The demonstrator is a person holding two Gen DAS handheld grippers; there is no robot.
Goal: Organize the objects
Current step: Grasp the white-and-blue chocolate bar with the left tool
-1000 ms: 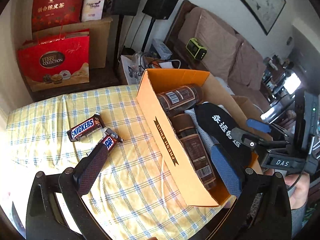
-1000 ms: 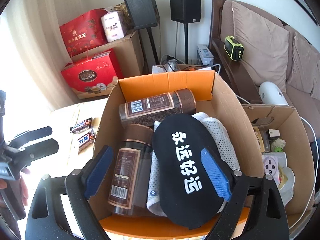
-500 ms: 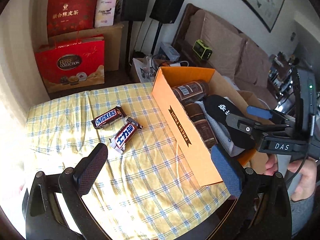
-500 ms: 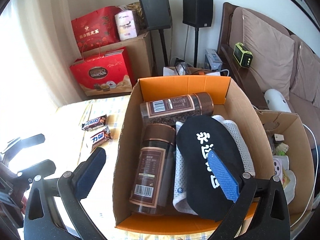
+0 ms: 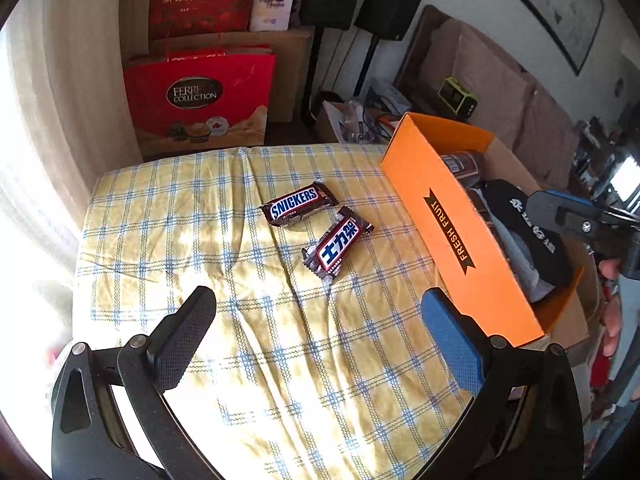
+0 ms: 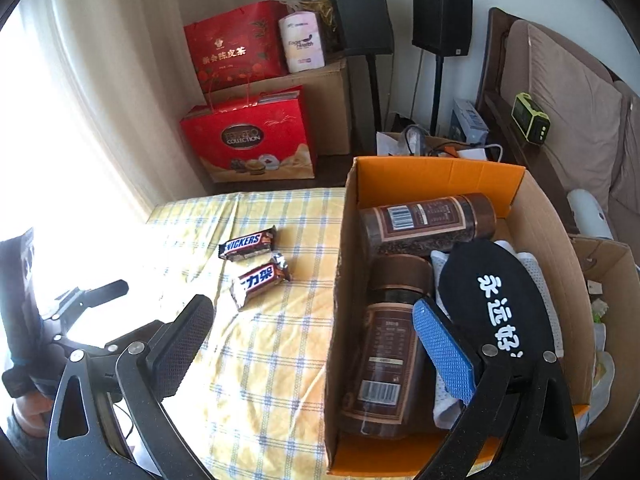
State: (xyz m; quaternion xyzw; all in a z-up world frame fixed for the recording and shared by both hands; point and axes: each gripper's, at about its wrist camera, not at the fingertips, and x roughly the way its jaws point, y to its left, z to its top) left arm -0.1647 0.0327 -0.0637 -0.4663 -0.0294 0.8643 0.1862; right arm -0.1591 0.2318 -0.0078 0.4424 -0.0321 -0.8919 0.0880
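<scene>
Two Snickers bars lie on the yellow checked tablecloth (image 5: 180, 220): one with English lettering (image 5: 298, 208) (image 6: 248, 245) and one with Chinese lettering (image 5: 338, 249) (image 6: 260, 280). To their right stands an orange cardboard box (image 5: 452, 232) (image 6: 436, 178). It holds two brown jars, one lying across the back (image 6: 424, 220) and one along the left wall (image 6: 384, 344). A black slipper (image 6: 500, 300) lies on a white mesh item in the box. My left gripper (image 5: 320, 336) hangs open and empty above the cloth, short of the bars. My right gripper (image 6: 312, 344) is open and empty over the box's left wall.
Red gift bags (image 5: 200, 96) and a brown carton stand on the floor behind the table, with two black speakers (image 6: 440, 20) on stands. A brown sofa (image 6: 568, 92) fills the right. A second open cardboard box (image 6: 608, 272) sits right of the orange one.
Both grippers have drawn back from the box and shifted left, so more tablecloth and both bars now show. Nothing was taken hold of; the box's contents have not moved.
</scene>
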